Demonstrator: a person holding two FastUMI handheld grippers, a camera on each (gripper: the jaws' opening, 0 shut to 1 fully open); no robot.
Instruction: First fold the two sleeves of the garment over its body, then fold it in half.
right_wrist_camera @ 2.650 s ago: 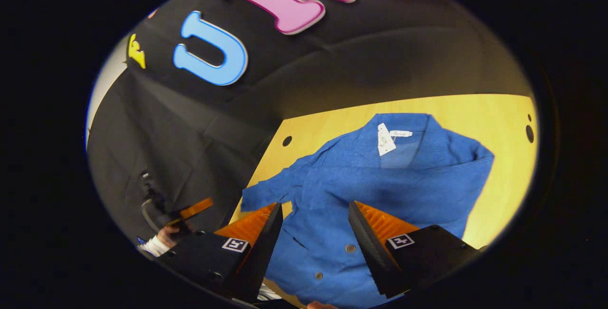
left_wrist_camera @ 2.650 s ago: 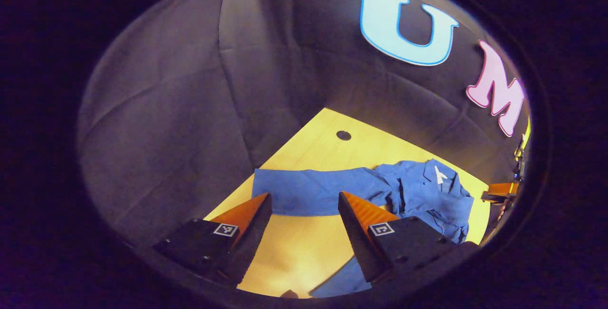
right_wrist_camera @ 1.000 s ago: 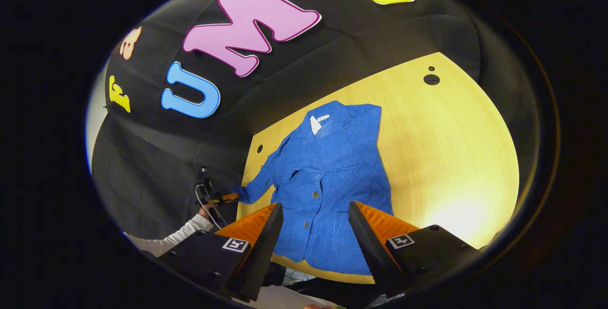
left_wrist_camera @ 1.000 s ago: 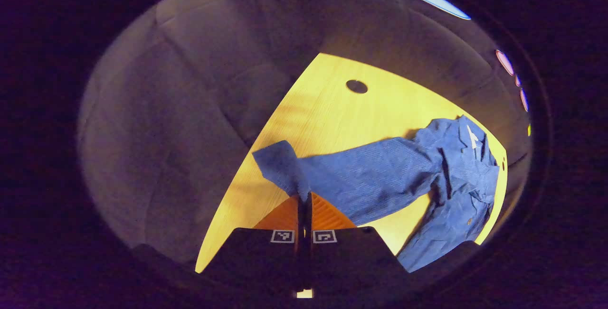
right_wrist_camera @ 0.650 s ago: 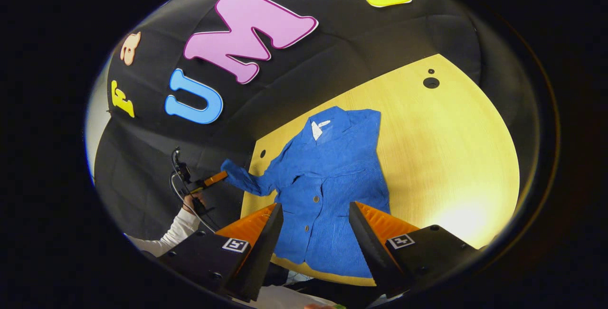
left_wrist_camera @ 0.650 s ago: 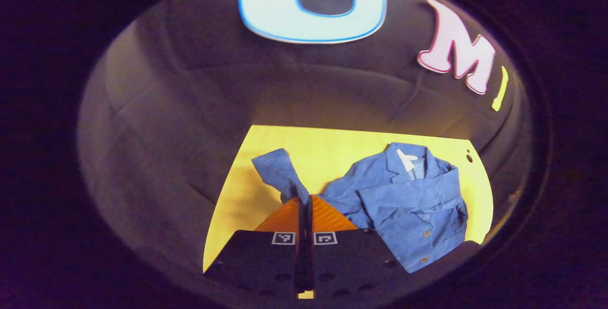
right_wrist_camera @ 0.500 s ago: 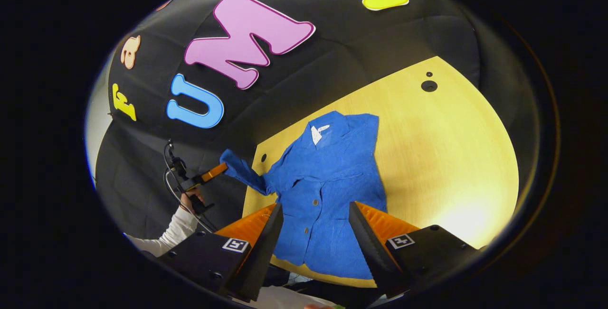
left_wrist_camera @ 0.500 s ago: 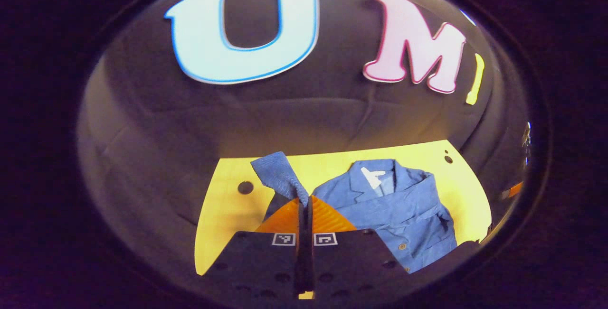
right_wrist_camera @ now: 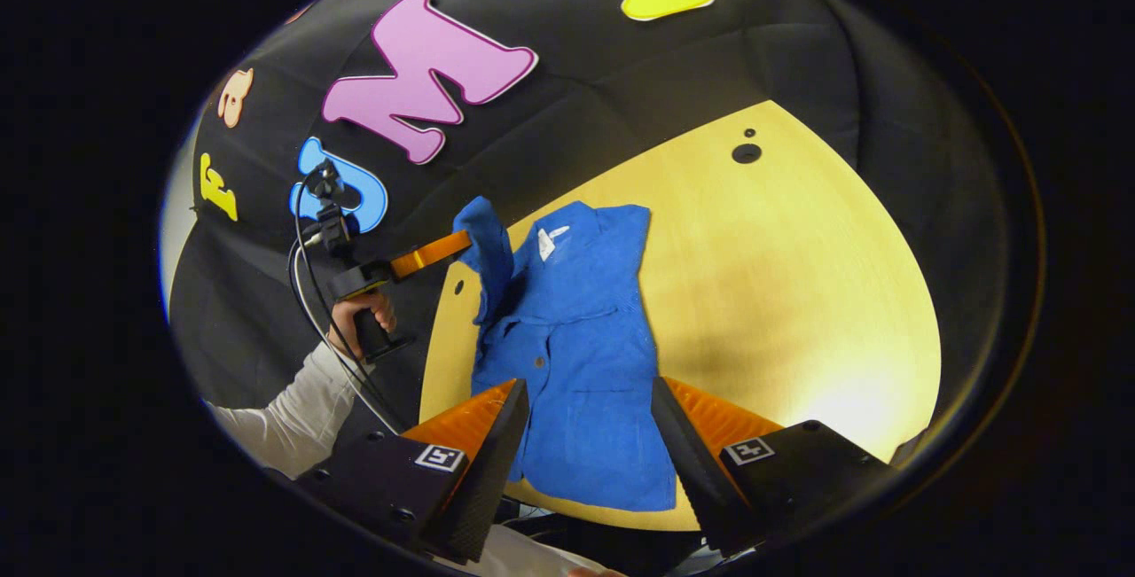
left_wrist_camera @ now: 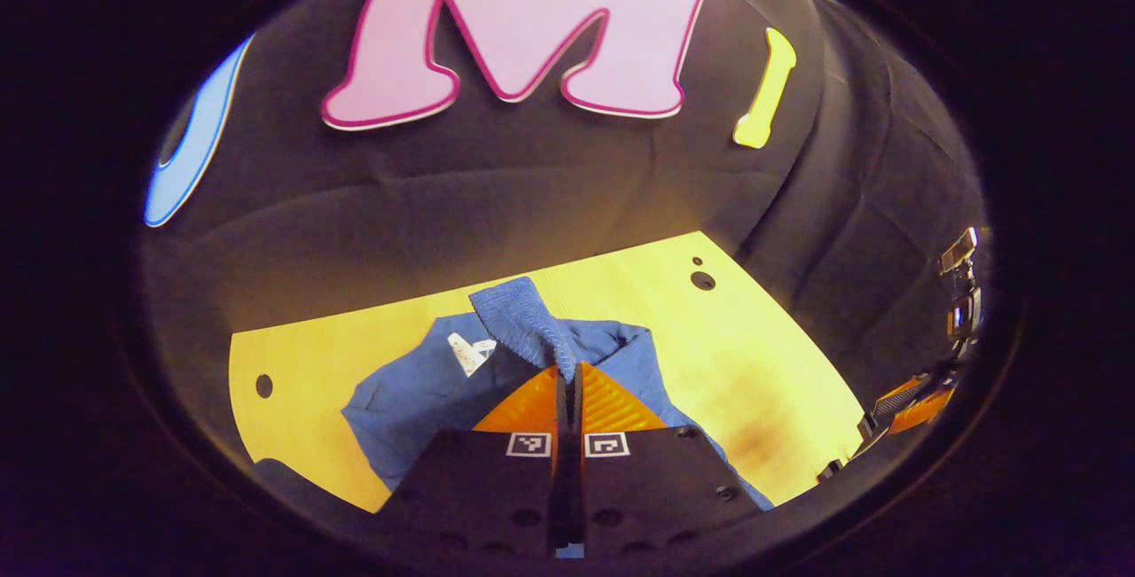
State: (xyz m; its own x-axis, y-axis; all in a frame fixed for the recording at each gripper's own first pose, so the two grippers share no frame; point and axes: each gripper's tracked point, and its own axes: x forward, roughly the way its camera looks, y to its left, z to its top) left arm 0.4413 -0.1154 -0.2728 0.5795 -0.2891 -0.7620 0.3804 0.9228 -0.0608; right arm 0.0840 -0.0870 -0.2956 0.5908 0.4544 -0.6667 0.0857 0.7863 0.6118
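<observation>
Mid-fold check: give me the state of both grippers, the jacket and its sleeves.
left gripper: shut on the sleeve cuff, lifted over the jacket.
right gripper: open, holding nothing.
jacket: flat on the table, not yet halved.
other sleeve: cannot tell.

The left gripper view looks forward along the left gripper [left_wrist_camera: 567,373], whose own fingers sit pressed together at the bottom of the view. It faces across the yellow wooden table [left_wrist_camera: 754,364] toward the booth wall, from close above the blue buttoned garment [left_wrist_camera: 417,391].

The right gripper view looks along the right gripper [right_wrist_camera: 590,409], fingers spread at the bottom. It sits higher and farther back, past the table's near edge, and looks down the garment's length.

Both views share the table, the garment and the wall. The right gripper view also takes in the left gripper [right_wrist_camera: 461,245] and the hand [right_wrist_camera: 363,315] holding it, at the left.
</observation>
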